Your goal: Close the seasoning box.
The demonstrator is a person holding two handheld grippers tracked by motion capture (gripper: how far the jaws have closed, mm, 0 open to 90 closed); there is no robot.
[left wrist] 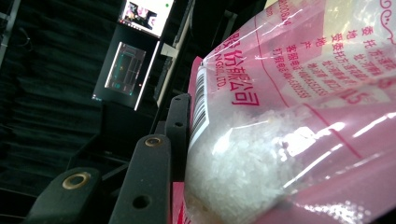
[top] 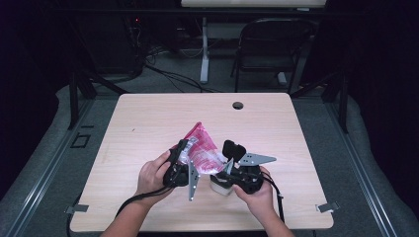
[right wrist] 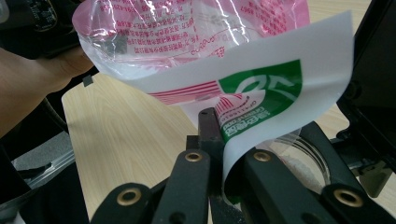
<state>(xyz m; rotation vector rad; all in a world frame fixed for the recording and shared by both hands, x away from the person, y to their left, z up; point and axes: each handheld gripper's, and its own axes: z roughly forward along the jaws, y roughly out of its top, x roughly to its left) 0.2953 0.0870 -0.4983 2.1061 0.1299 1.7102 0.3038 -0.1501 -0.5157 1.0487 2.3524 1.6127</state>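
Pink-printed clear plastic bag (top: pixel 201 148), one, of white granules, held above the middle of one light wooden table (top: pixel 148 123) between two hand-held grippers.

High view: one left gripper (top: pixel 179 159) in the person's left hand (top: pixel 154 174), at the bag's left edge; one right gripper (top: pixel 230 153) in the right hand (top: pixel 257 195), at the bag's lower right. One white round container (top: pixel 221 185) stands on the table just under the right gripper. One round cable hole (top: pixel 238 105) near the far table edge; one black folding chair (top: pixel 269 44) on the floor beyond.

Left gripper view: bag (left wrist: pixel 289 121) fills the right side, with one barcode strip and red Chinese print; white granules gathered at its lower part. One black jaw lies flat against the bag's edge; the other jaw is hidden behind the bag, so the jaws stand partly closed, gripping the bag.

Right gripper view: two black jaws drawn together, pinching one white flap of the bag (right wrist: pixel 261 102) with green and red print; the bag's clear pink body (right wrist: pixel 187 28) hangs beyond. One clear rim of the container (right wrist: pixel 303 149) lies behind the jaws. Wooden tabletop (right wrist: pixel 121 135) beneath.
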